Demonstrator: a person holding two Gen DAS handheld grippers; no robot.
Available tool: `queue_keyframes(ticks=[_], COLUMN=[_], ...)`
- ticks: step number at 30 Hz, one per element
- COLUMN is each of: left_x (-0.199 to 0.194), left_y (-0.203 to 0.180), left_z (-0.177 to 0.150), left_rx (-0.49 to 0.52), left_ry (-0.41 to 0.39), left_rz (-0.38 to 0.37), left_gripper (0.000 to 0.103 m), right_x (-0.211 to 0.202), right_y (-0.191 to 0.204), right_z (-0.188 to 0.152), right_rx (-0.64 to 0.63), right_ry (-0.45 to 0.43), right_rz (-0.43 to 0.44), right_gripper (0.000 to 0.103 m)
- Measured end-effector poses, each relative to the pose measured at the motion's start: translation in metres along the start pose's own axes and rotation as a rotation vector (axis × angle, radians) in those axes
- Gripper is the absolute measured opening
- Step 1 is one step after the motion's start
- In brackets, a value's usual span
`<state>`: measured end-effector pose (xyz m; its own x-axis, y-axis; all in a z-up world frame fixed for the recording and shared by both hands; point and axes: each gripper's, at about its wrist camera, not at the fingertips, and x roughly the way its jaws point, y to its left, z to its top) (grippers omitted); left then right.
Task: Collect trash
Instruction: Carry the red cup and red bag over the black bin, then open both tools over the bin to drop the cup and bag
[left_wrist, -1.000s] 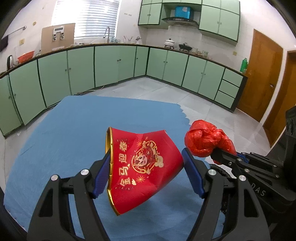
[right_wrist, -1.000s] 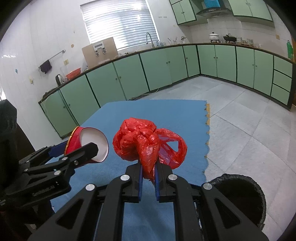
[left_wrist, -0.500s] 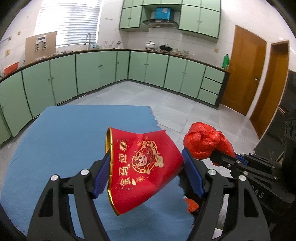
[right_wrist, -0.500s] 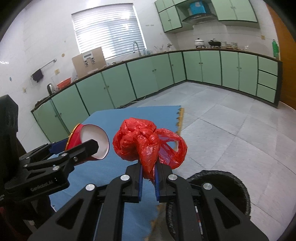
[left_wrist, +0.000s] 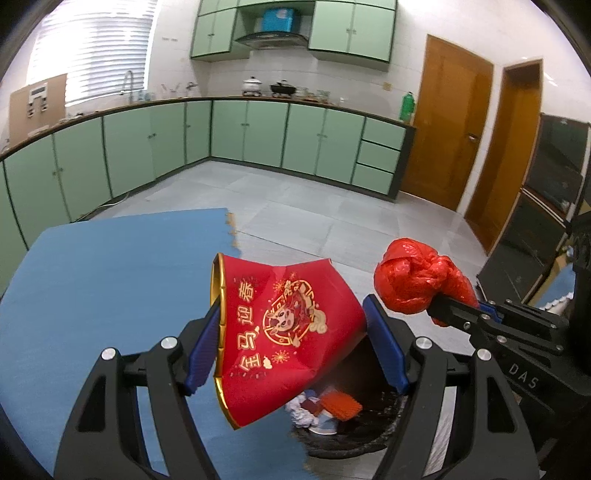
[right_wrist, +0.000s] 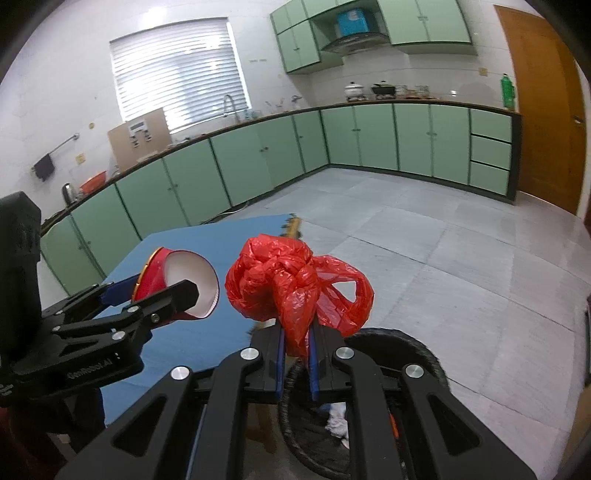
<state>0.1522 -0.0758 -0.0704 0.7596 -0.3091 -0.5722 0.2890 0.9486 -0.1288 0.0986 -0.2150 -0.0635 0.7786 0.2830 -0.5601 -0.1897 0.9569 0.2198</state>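
Observation:
My left gripper (left_wrist: 291, 336) is shut on a crushed red paper cup (left_wrist: 280, 332) with gold print, held on its side; the cup also shows in the right wrist view (right_wrist: 181, 291). My right gripper (right_wrist: 297, 347) is shut on a knotted red plastic bag (right_wrist: 291, 288), also seen in the left wrist view (left_wrist: 417, 280). Both are held in the air above a black-lined trash bin (left_wrist: 351, 439), whose rim shows under the right gripper (right_wrist: 413, 350). The bin holds crumpled paper and red scraps.
A blue mat-covered table (left_wrist: 92, 288) lies to the left, its edge beside the bin. Grey tiled floor (right_wrist: 461, 258) spreads beyond. Green kitchen cabinets (left_wrist: 258, 133) line the walls, brown doors (left_wrist: 454, 129) at right.
Both grippers have moved right, off the blue table's edge, carrying the cup and the bag. The trash bin has come into view beneath them.

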Motion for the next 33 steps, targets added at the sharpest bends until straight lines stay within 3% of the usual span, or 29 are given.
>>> queue_keyframes(ticks=[14, 33], left_x=[0.055, 0.124], left_y=[-0.049, -0.063], left_z=[-0.017, -0.033], left_rx=[0.059, 0.086], left_ry=[0.053, 0.154], left_rz=[-0.092, -0.094], left_gripper=[0.071, 0.072], right_x=[-0.006, 0.046], right_y=[-0.055, -0.089], right_z=[-0.016, -0.037], right_rx=[0.075, 0.139], right_ry=[0.021, 0.127], right_rz=[-0.113, -0.122], right_gripper=[0.010, 0.010])
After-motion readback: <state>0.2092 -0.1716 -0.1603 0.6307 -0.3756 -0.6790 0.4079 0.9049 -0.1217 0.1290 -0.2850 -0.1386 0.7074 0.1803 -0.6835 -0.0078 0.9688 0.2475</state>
